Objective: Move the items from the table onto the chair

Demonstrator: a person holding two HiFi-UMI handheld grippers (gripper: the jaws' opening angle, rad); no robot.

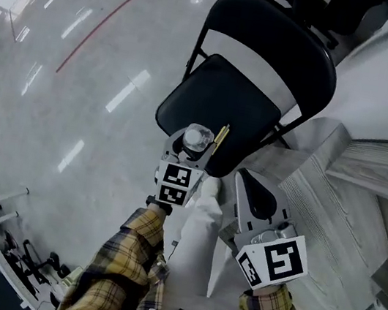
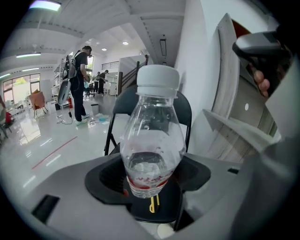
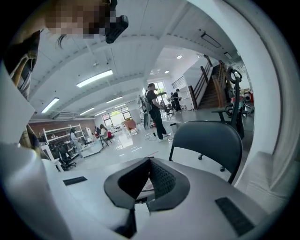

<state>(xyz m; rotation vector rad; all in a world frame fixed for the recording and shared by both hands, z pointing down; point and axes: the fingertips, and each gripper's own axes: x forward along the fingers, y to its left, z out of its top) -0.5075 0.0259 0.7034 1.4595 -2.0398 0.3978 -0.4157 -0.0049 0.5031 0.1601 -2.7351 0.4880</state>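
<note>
My left gripper is shut on a clear plastic bottle with a white cap, held upright over the front edge of the black folding chair's seat. In the left gripper view the bottle fills the gap between the jaws, with a little water in it and a red band near its base. A thin yellow pen-like item lies on the seat just right of the bottle, also visible below the bottle as the yellow item. My right gripper hangs shut and empty beside the table; its jaws meet with nothing between them.
A grey wood-grain table stands at the right, next to the chair. The chair's curved backrest rises on the far side of the seat. Glossy floor spreads to the left. People stand far off in the room.
</note>
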